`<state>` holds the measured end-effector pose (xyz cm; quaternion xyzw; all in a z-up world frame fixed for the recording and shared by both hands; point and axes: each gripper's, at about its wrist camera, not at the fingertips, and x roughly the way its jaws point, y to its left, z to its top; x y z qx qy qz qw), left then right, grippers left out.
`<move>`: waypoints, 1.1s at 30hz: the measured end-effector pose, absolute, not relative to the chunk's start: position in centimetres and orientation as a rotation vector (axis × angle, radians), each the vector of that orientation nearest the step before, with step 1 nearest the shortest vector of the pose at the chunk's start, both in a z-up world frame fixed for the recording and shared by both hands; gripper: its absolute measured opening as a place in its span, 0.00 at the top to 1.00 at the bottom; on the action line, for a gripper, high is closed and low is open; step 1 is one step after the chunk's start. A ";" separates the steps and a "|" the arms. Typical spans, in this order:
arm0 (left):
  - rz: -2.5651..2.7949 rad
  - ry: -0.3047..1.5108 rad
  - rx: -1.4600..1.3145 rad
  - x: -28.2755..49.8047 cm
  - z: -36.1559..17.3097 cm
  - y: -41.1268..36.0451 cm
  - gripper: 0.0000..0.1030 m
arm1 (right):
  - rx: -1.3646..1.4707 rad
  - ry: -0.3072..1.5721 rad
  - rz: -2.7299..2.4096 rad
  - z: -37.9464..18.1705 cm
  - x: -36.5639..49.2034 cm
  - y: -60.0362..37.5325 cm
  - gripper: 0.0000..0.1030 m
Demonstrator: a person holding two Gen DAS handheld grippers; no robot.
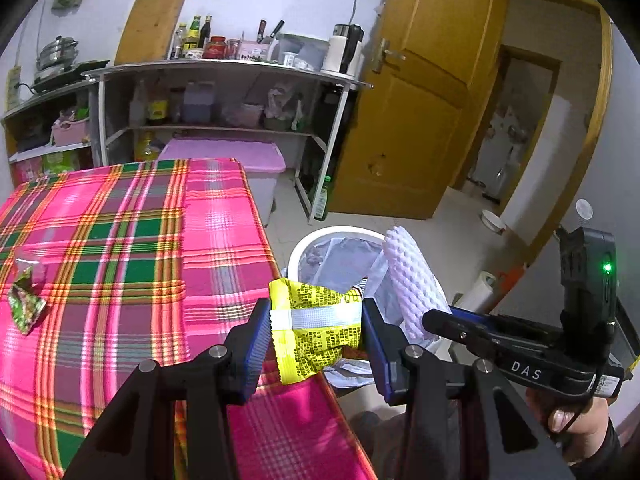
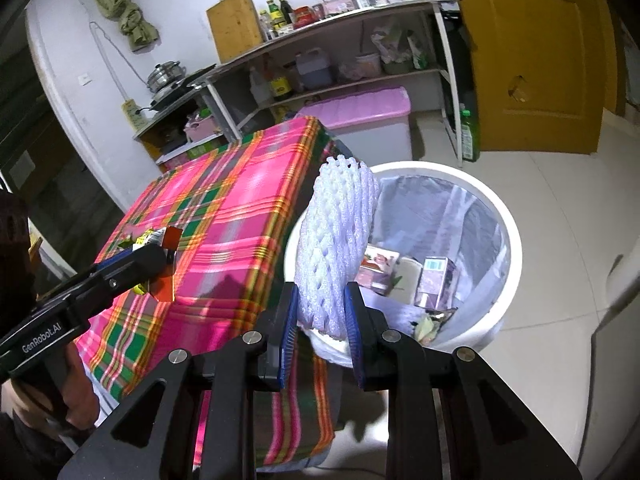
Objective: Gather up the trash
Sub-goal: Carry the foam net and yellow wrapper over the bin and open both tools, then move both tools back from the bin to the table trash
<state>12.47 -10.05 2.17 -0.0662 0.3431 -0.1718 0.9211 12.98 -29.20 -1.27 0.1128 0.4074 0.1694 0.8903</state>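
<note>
Over bin — foam net upright

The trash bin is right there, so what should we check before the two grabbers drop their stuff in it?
1. Left gripper has its jaws closed on the yellow wrapper: ok.
2. Right gripper has its jaws closed on the white foam net: ok.
3. Trash bin is open and lined with a bag, with room above the boxes inside: ok.
4. Foam net is over the bin's near rim: ok.
5. Yellow wrapper is over the bin: not ok; in the left wrist view it sits at the table edge, bin beyond.
6. Table cleared: not ok; a green wrapper lies on the cloth.
</note>
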 end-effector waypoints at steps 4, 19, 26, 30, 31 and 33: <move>-0.370 0.729 -0.122 13.9 1.3 -11.1 0.56 | 0.245 0.874 0.329 -2.4 13.7 -30.1 0.76; -0.439 0.820 -0.066 18.7 -2.3 -15.6 0.56 | 0.242 0.980 0.255 -6.0 16.0 -32.3 0.75; -0.464 0.868 -0.061 20.6 -3.8 -16.8 0.55 | 0.226 0.985 0.235 -6.2 16.4 -32.3 0.55; -0.470 0.891 -0.060 21.2 -4.3 -17.3 0.53 | 0.235 0.980 0.236 -6.1 16.3 -32.4 0.54; -0.468 0.893 -0.063 21.3 -4.4 -17.2 0.53 | 0.238 0.977 0.235 -6.0 16.3 -32.5 0.54; -0.467 0.889 -0.065 21.3 -4.5 -17.1 0.52 | 0.241 0.973 0.236 -5.9 16.3 -32.6 0.54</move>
